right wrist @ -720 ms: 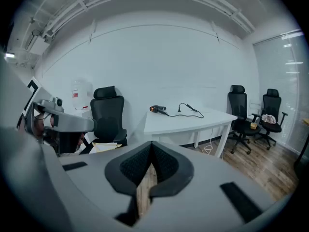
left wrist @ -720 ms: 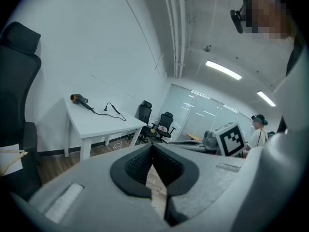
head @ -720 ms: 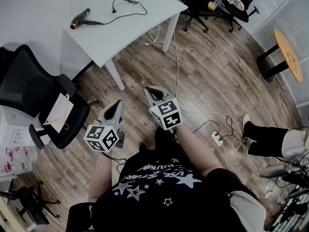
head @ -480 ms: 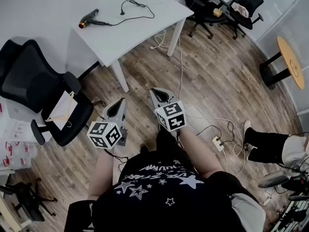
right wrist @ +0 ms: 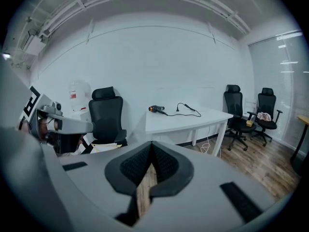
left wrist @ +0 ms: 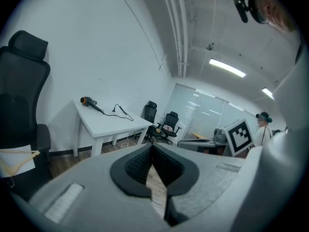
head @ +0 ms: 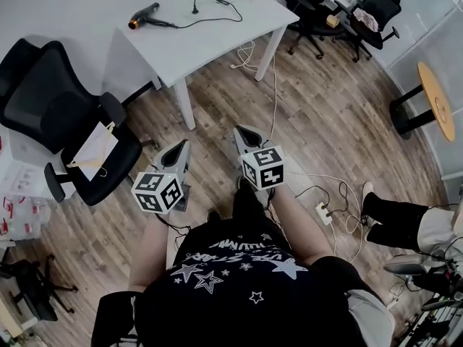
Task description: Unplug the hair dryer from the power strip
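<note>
Hair dryer (head: 145, 15) on table (head: 217, 45), plug (head: 195, 10) free

Left gripper (head: 176, 150) and right gripper (head: 246, 133) are held side by side, pointing forward. Both sets of jaws are closed together, nothing between them.

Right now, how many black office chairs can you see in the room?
3. One chair stands left of the white table; a second and third sit together beyond its right end. A dark wheeled base at lower left may be a fourth.
</note>
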A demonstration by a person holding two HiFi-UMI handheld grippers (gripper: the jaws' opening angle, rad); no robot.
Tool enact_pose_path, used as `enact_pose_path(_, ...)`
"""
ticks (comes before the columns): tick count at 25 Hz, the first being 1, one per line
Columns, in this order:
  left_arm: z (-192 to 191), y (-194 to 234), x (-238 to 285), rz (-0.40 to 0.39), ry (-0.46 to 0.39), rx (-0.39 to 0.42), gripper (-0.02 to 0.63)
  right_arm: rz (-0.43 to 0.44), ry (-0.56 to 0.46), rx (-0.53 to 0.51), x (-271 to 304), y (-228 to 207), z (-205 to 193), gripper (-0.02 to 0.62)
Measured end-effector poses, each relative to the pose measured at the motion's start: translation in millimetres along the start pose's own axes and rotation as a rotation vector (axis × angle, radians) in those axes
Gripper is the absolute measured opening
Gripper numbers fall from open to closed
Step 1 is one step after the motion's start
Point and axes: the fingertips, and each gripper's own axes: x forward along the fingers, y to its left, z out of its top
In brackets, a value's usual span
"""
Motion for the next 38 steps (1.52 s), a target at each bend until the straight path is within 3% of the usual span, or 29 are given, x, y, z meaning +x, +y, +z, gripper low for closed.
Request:
enact_pose_path(7,-13,10,-19,0.024,0.010,-0.011,0.008,-0.015,-0.034,0.039,2,10,-2,0.008)
enact_pose_path(13,-22,18,-27,0.041,0.017,-0.039,0.008,0.058,-0.031,0.063,6,26,-8,0.009)
enact_pose_path(20,-22,28,-3,0.058,0.042,-0.042,0.008,0.071,-0.014,0.103,30,4,-11,0.009)
enact_pose_path(38,38,66,156,0.180,0.048,-0.031,0.008,0.156,0.005,0.096,156,-148,48,0.009)
